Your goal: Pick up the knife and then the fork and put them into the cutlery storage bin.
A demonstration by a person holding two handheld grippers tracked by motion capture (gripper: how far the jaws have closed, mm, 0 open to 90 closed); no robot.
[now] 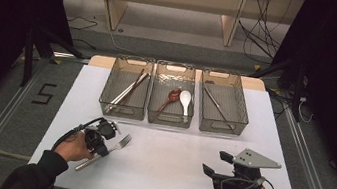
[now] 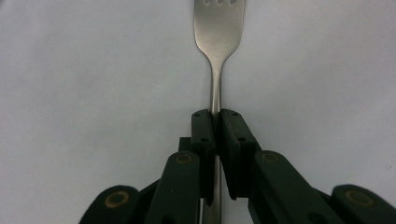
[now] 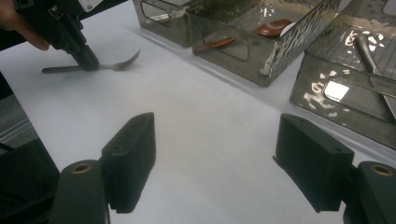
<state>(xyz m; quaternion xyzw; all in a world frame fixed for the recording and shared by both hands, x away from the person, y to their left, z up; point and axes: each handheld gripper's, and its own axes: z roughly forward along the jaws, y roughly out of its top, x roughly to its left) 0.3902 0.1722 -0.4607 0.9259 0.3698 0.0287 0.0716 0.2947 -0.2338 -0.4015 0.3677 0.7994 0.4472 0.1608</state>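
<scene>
Currently, status by item:
Left gripper (image 1: 108,142): held low over the near-left part of the tabletop (image 1: 172,156); jaws clamped on the handle of the fork.
Fork (image 2: 215,70): lies flat on the tabletop, tines pointing away from the person toward the bins; the jaws grip the handle just behind the neck; in the right gripper view the fork (image 3: 116,64) lies on the white surface under the left gripper (image 3: 88,59).
Right gripper (image 1: 214,166): held over the near-right part of the tabletop, well apart from the fork; jaws wide apart, nothing between them.
Left bin (image 1: 108,96): holds long metal utensils.
Middle bin (image 1: 168,120): holds a brown spoon (image 1: 173,95) and a white spoon (image 1: 185,98), side by side.
Right bin (image 1: 243,117): holds one slim utensil, type unclear.
</scene>
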